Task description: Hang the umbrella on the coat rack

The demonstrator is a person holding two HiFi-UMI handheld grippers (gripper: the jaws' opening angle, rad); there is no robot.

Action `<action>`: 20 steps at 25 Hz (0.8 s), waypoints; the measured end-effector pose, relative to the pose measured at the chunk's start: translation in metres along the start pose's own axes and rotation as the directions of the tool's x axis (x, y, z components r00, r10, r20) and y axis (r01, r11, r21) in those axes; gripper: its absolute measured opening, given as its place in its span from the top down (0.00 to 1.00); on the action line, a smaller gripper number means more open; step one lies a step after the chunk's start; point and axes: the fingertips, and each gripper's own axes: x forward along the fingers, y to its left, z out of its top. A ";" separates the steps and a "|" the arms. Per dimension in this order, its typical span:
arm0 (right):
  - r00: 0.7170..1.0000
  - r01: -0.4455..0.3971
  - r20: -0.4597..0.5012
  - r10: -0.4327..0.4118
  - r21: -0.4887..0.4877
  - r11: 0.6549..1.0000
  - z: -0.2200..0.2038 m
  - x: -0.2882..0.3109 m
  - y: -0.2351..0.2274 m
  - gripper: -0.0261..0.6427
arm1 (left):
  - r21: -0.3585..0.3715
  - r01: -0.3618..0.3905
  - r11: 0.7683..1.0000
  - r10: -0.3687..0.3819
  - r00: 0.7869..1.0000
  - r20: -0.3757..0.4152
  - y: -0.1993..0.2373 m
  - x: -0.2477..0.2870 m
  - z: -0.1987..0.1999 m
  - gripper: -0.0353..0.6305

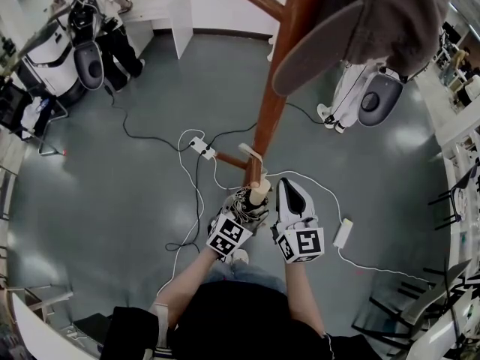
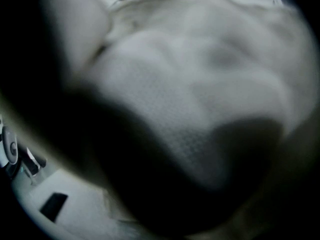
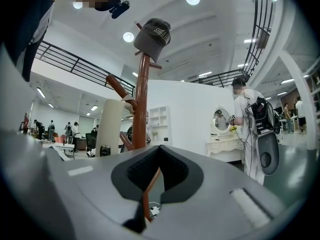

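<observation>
In the head view a folded umbrella [image 1: 246, 205] of grey patterned cloth, with a beige handle [image 1: 259, 193], sits in my left gripper [image 1: 244, 201], which is shut on it right at the brown coat rack pole [image 1: 274, 103]. Blurred umbrella cloth [image 2: 190, 109] fills the left gripper view and hides the jaws. My right gripper [image 1: 286, 184] is beside the handle on the right, shut and holding nothing. In the right gripper view, the rack [image 3: 141, 99] rises past the shut right gripper [image 3: 160, 149], the beige handle [image 3: 109, 126] stands left of the pole, and a grey cap [image 3: 152, 34] hangs on top.
The grey cap [image 1: 352, 28] hangs on an upper branch. A power strip [image 1: 202, 147], cables and a white adapter [image 1: 343, 233] lie on the grey floor. A person in white with backpack gear [image 1: 360, 88] stands beyond the rack, near a white dresser [image 3: 225, 146].
</observation>
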 end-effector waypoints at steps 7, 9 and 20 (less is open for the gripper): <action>0.999 -0.038 -0.007 0.038 -0.007 0.999 -0.021 -0.001 0.018 0.95 | -0.063 -0.064 0.996 0.062 0.997 -0.036 0.011 0.000 -0.038 0.47; 0.999 -0.043 -0.010 0.043 -0.003 0.999 -0.032 -0.003 0.024 0.95 | -0.087 -0.080 0.993 0.076 0.996 -0.047 0.015 0.000 -0.049 0.47; 0.995 -0.052 -0.085 0.054 0.029 0.998 -0.085 -0.010 0.038 0.95 | -0.069 -0.121 0.990 0.113 0.987 -0.113 0.017 0.003 -0.091 0.46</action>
